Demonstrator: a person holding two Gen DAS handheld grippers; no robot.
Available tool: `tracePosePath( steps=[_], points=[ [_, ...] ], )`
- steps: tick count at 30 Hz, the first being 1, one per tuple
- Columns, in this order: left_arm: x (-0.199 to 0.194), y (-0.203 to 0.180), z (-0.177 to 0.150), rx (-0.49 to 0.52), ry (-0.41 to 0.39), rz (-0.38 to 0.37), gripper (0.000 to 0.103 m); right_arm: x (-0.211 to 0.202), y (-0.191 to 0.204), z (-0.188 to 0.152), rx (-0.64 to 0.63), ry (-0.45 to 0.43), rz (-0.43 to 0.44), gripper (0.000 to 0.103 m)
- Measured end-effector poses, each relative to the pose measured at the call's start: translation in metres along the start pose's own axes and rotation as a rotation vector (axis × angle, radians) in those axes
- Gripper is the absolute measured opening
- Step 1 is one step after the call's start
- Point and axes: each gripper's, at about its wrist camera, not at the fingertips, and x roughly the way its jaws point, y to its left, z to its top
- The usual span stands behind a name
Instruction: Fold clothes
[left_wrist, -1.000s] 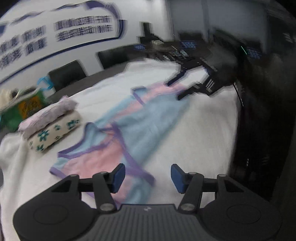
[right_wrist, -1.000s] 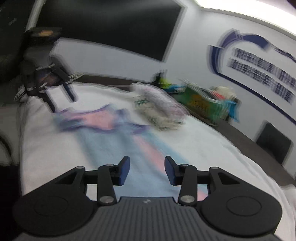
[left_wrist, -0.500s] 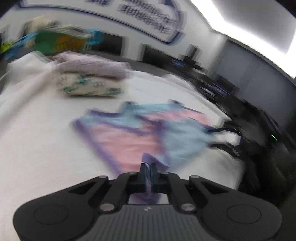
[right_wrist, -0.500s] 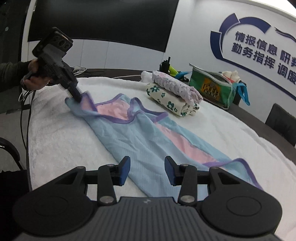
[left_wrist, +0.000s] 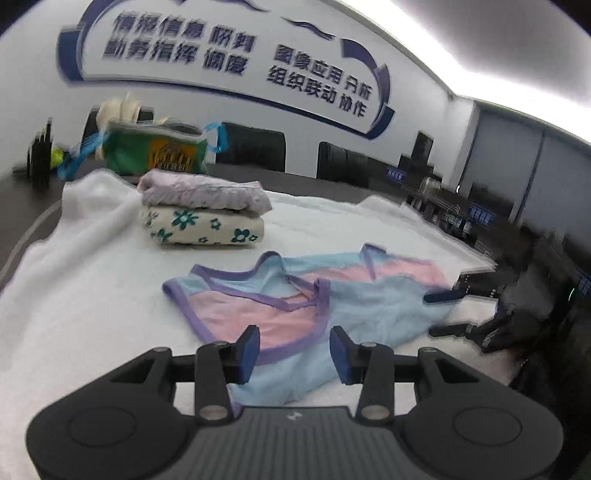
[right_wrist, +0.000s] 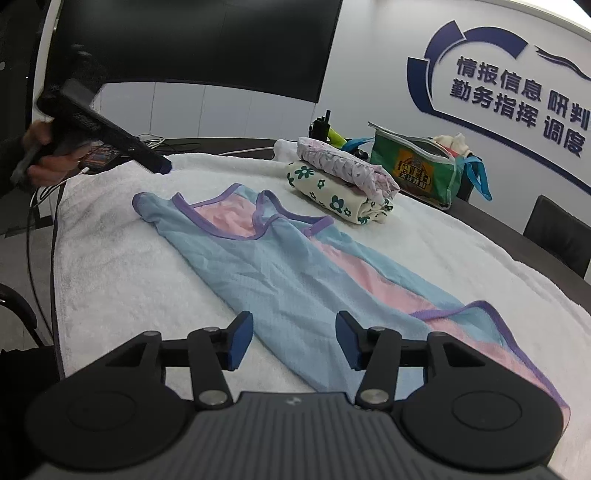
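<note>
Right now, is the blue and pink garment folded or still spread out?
Spread, not folded. The blue and pink garment lies lengthwise in one layer on the white towel, both ends showing.

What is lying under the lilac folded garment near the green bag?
The lilac garment rests on a folded cream cloth with teal flowers, which lies on the white towel. Whether anything is tucked between or beneath them cannot be seen.

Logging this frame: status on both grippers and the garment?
Left gripper open, empty. Right gripper open, empty. Blue-pink garment flat on white towel, unfolded. Folded stack beside it, apart.
</note>
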Motion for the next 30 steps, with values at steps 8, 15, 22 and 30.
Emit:
tracePosePath(
  steps=[8,15,22,30],
  points=[
    [0.047,-0.014,0.002,0.164,0.028,0.210,0.077,0.005,0.009,0.004,0.035,-0.015,-0.022,0.057],
    [0.070,0.013,-0.006,0.064,0.150,0.346,0.103,0.003,0.017,0.004,0.042,-0.010,-0.047,0.066],
    [0.062,0.017,-0.012,0.025,0.151,0.328,0.103,0.008,0.019,0.004,0.058,0.007,-0.060,0.070],
    [0.061,0.018,-0.013,0.018,0.151,0.322,0.103,0.017,0.020,-0.001,0.080,0.038,-0.082,0.073]
  ],
)
